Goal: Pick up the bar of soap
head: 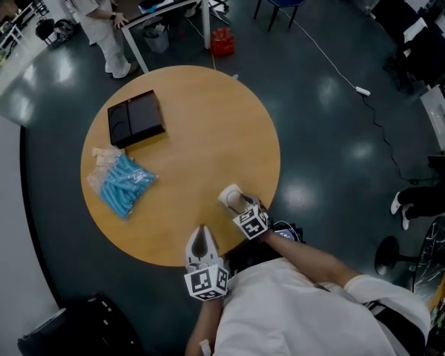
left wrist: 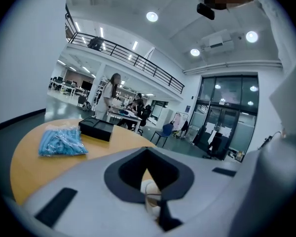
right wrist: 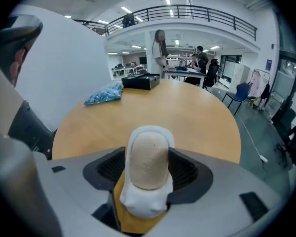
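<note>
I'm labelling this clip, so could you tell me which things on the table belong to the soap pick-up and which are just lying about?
Job: bar of soap, white dish under it.
Lying about: black box, bag of blue tubes.

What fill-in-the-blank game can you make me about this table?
The table is ___ in shape. The bag lying on it is ___. The soap stands between the jaws of the right gripper, in a ___ dish.
Missing words: round; blue; white.
</note>
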